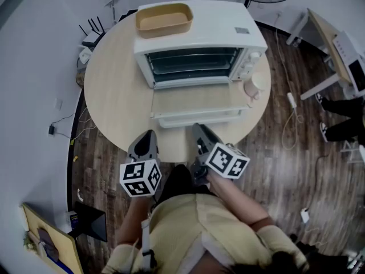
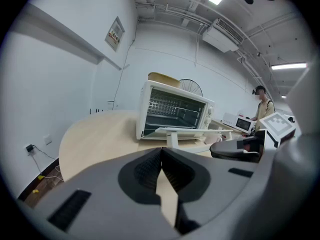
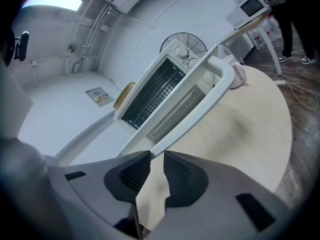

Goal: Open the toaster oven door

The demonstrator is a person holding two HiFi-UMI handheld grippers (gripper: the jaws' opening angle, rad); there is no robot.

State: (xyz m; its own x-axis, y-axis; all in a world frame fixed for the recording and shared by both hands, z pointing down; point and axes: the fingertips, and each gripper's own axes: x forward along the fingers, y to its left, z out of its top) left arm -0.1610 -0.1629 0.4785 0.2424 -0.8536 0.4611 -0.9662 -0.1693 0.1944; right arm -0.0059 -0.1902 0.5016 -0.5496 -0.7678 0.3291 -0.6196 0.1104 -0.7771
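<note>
Toaster oven [image 1: 194,44] on far side of round wooden table [image 1: 114,90], door [image 1: 194,99] dropped flat, handle [image 1: 197,119] toward near edge. Right gripper [image 1: 199,129] near handle, jaws narrowly apart, empty. Left gripper [image 1: 148,136] jaws together, empty. Dark plank floor [image 1: 285,153] around.

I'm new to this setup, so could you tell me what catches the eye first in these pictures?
The white toaster oven at the far side of the round table stands out first, its door folded down flat toward the person and a tan tray on its roof. Next come the left gripper and right gripper with marker cubes, at the table's near edge close to the door.
</note>
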